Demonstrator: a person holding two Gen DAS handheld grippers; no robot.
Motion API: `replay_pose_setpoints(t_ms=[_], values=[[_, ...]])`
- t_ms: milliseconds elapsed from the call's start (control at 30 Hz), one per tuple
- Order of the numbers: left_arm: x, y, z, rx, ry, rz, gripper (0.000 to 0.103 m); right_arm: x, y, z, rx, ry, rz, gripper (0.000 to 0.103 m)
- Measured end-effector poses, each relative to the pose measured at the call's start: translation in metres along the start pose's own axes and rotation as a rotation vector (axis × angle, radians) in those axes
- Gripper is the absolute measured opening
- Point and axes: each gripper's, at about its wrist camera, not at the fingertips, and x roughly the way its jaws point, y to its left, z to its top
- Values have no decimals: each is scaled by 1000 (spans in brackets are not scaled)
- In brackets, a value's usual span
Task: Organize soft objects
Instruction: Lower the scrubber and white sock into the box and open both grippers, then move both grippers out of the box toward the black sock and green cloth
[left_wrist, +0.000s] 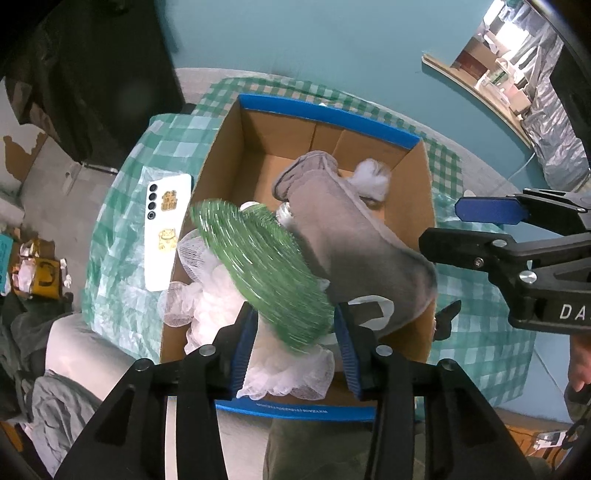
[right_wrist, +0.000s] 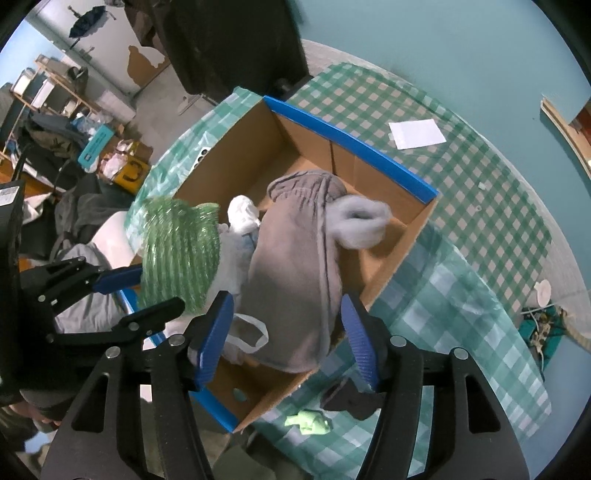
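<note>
Two grippers, left (left_wrist: 295, 332) and right (right_wrist: 291, 336), released; one box (left_wrist: 325, 110); one grey towel (left_wrist: 343, 236).

I am working in a lived-in home room: a green-and-white checked plastic tablecloth (right_wrist: 461, 192) covers the table, with wooden storage shelves (right_wrist: 55, 88) and heaped clothes (right_wrist: 74, 210) beyond its left edge.

The box (left_wrist: 221, 155) is brown with blue edges. The cloth (right_wrist: 461, 206) has green and white squares. The towel (right_wrist: 291, 266) is grey.
</note>
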Motion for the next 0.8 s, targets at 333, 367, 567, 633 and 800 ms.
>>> replay_pose_setpoints(t_ms=[333, 367, 567, 633, 800], values=[[-7, -22, -11, 28, -7, -5, 43, -14, -8, -16, 14, -18, 3, 62], [-7, -24, -11, 32, -5, -6, 44, -16, -10, -18, 18, -20, 3, 62], [-7, -44, -18, 63, 0, -9, 44, -24, -22, -30, 40, -31, -3, 62], [-7, -50, -19, 75, 2, -8, 44, -26, -26, -34, 47, -32, -7, 63], [-5, -66, -22, 101, 9, -11, 44, -30, -38, -46, 68, -27, -18, 63]])
